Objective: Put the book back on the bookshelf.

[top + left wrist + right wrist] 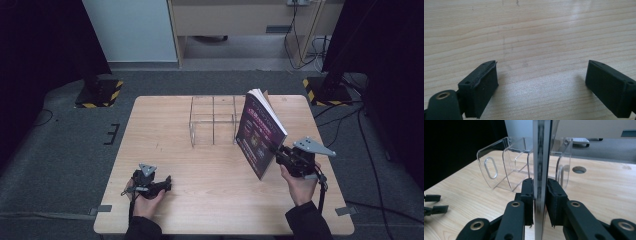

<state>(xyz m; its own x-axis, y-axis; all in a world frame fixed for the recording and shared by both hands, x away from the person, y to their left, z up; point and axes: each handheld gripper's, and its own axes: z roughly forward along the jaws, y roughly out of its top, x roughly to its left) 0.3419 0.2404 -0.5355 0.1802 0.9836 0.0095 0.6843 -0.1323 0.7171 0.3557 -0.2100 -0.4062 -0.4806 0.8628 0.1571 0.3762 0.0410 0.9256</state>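
Note:
A dark-covered book [257, 132] stands tilted on its edge at the right of the wooden table [165, 130], just right of a clear acrylic rack [212, 120]. My right gripper [276, 152] is shut on the book's near lower edge. In the right gripper view both black pads clamp the book's edge [540, 157], and the rack [499, 170] stands just behind it. My left gripper [167, 182] rests near the table's front left, pointing right. Its jaws are open [541, 80] over bare wood with nothing between them.
The rack has upright dividers that form slots. A round hole [579, 169] sits in the tabletop beyond the book. On the floor behind the table are two stand bases with yellow-black stripes [100, 92] [322, 90], and cables trail at the right.

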